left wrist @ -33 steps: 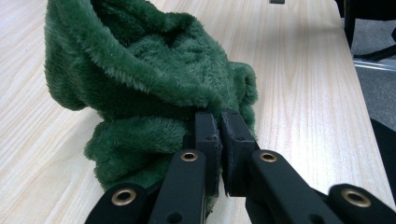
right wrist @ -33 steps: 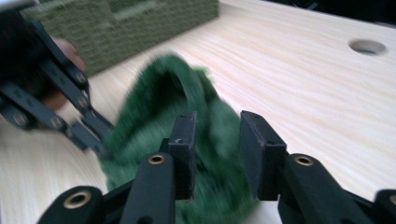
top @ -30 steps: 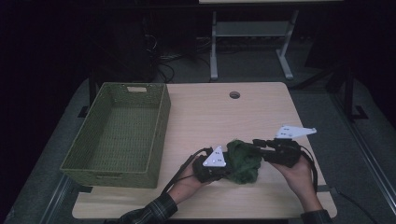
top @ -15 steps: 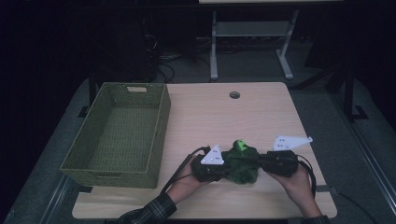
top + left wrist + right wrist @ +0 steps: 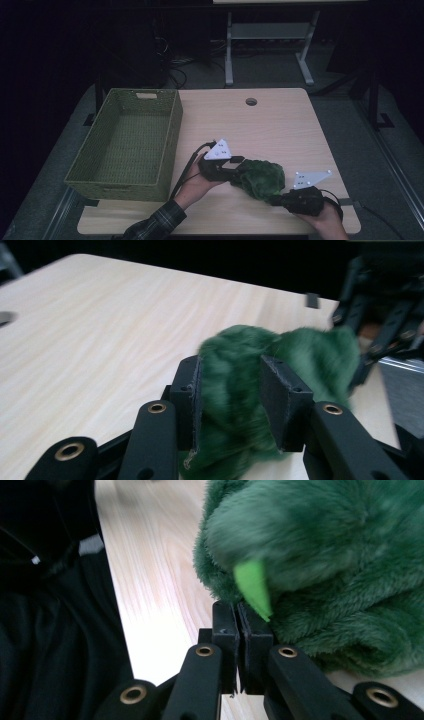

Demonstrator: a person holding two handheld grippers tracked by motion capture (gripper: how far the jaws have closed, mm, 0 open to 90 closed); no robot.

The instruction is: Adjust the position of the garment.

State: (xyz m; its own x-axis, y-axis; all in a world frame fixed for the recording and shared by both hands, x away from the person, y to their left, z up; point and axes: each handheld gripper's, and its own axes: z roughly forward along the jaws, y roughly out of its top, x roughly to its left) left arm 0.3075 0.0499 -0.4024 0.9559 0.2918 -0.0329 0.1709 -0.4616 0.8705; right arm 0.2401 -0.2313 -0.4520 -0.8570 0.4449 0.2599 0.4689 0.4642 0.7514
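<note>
High view: a fluffy green plush toy [image 5: 259,178] lies on the table [image 5: 280,125] near its front edge, toward the front right corner, stretched between two hand-held grippers. The left gripper [image 5: 235,169] meets its left end; the right gripper [image 5: 278,199] meets its lower right side. An empty green woven basket [image 5: 125,145] stands along the left edge, well apart from the toy.

Left gripper view: the jaws have just been opening and stand partly spread with green fur bulging between them. The pads [image 5: 192,400] touch the fur on both sides, but it is a loose grasp. The risk, as I judge it, is that this end slips free and the toy sags or swings from the other gripper.

Right gripper view: the jaws sit pressed together, pinching at most a thin bit of fur at the toy's edge, beside a light green tag [image 5: 252,589]. So small a bite could tear loose if the hands pull apart.
</note>
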